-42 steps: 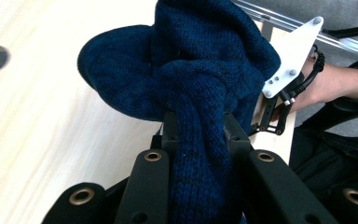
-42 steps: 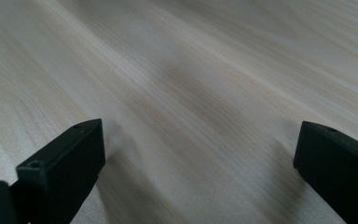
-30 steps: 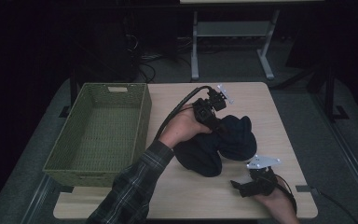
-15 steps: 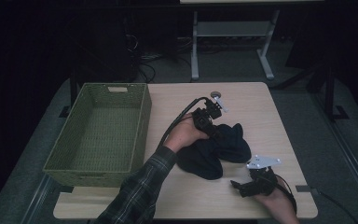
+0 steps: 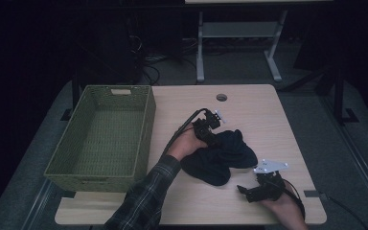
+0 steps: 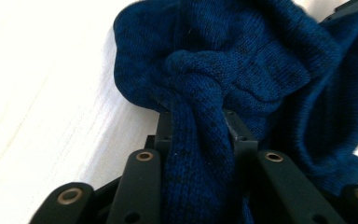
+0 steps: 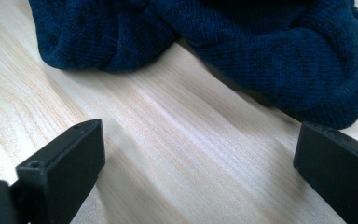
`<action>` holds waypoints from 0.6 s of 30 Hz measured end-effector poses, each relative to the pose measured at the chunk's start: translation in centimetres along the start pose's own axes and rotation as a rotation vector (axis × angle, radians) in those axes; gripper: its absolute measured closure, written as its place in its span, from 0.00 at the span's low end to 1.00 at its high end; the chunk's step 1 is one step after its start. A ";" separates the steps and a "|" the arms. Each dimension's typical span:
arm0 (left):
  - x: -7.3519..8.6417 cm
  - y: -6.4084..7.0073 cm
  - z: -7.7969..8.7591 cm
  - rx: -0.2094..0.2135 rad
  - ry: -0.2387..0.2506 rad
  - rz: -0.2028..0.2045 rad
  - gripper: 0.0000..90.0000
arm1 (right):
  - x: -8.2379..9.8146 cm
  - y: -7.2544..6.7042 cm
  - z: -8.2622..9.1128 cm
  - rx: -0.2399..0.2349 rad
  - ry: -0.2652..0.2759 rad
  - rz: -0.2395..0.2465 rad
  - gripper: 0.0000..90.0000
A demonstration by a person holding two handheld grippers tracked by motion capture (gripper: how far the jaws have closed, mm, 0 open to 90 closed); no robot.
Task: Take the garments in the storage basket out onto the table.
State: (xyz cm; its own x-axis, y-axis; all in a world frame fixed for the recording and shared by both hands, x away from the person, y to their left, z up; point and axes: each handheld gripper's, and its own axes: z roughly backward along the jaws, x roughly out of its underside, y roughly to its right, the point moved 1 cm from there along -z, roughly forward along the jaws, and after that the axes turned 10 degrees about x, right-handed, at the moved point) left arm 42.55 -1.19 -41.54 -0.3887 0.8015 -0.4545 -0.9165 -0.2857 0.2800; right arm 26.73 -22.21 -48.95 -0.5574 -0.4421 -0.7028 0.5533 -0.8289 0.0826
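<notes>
A dark blue knit garment (image 5: 220, 155) lies bunched on the wooden table (image 5: 254, 108), right of centre. My left gripper (image 5: 213, 139) is low over the garment's upper left edge. In the left gripper view a thick fold of the knit (image 6: 198, 93) runs up between the jaws of the left gripper (image 6: 198, 126), and both jaws still touch it; they have just been opening. My right gripper (image 5: 243, 190) rests near the table's front right, open. In the right gripper view, bare wood lies between the jaws of the right gripper (image 7: 200, 144), and the garment (image 7: 261, 42) sits just beyond them.
A green woven basket (image 5: 98, 173) stands on the left of the table, nothing inside. A small round hole (image 5: 221, 97) is in the tabletop near its far edge. Bare wood stretches behind and to the right of the garment. Dark floor and a desk frame lie beyond.
My left hand has come down and slightly toward the near side with the garment, which now lies lower and more spread on the table. The right hand has not moved.
</notes>
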 end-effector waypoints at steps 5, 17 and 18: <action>0.1 0.0 0.0 -0.008 0.017 0.001 0.68 | 0.0 0.0 0.0 -0.001 -0.001 0.000 0.02; 0.0 0.4 2.3 -0.060 0.053 -0.034 0.37 | 0.0 0.0 0.0 0.000 -0.001 0.001 0.02; 0.0 0.5 2.9 -0.074 0.079 -0.032 0.34 | 0.0 0.0 0.0 0.000 -0.001 0.000 0.02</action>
State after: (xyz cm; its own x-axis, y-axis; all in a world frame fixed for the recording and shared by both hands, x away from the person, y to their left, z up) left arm 42.35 0.21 -38.91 -0.3628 0.7677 -0.5282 -0.9319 -0.3013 0.2020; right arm 26.73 -22.21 -48.95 -0.5580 -0.4424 -0.7021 0.5532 -0.8290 0.0827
